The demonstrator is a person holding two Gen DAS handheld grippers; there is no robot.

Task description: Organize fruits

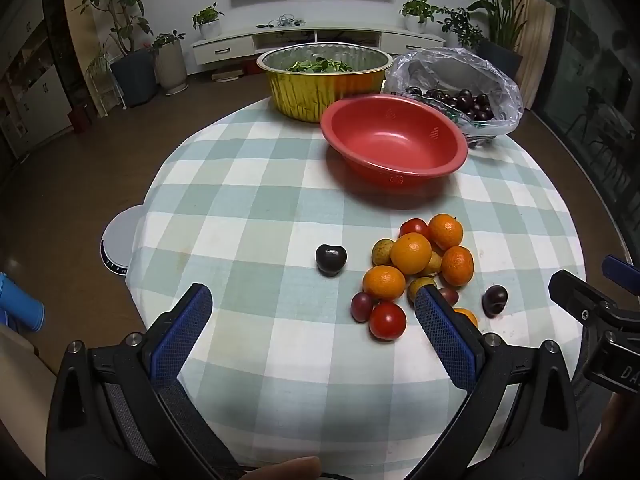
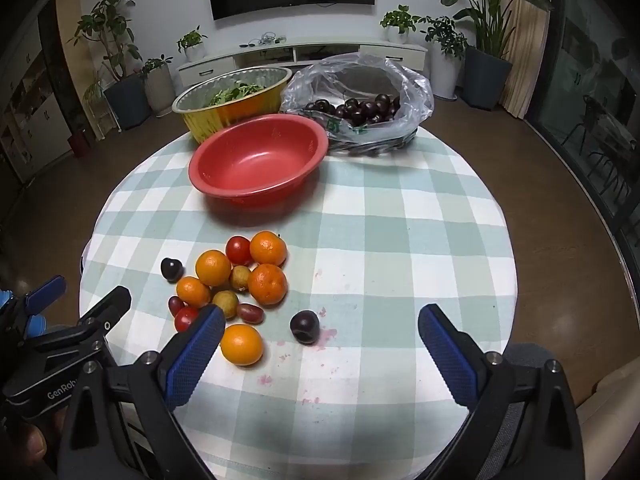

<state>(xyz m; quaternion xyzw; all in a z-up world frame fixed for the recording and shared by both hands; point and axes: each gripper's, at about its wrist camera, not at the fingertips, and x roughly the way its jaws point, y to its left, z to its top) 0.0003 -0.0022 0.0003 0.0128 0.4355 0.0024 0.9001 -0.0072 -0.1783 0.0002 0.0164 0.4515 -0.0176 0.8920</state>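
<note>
While both tools hover over the checked table (image 2: 400, 216), the left gripper (image 1: 312, 304) and right gripper (image 2: 320, 324) gape wide, holding nothing; the fruit pile (image 2: 236, 280) lies at seven o'clock from the red bowl (image 2: 256, 160).

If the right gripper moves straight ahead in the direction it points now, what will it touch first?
Probably the dark cherry, which lies between its open jaws' line, alone on the checked tablecloth. The orange sits beside the left finger. Depth is unclear.
</note>
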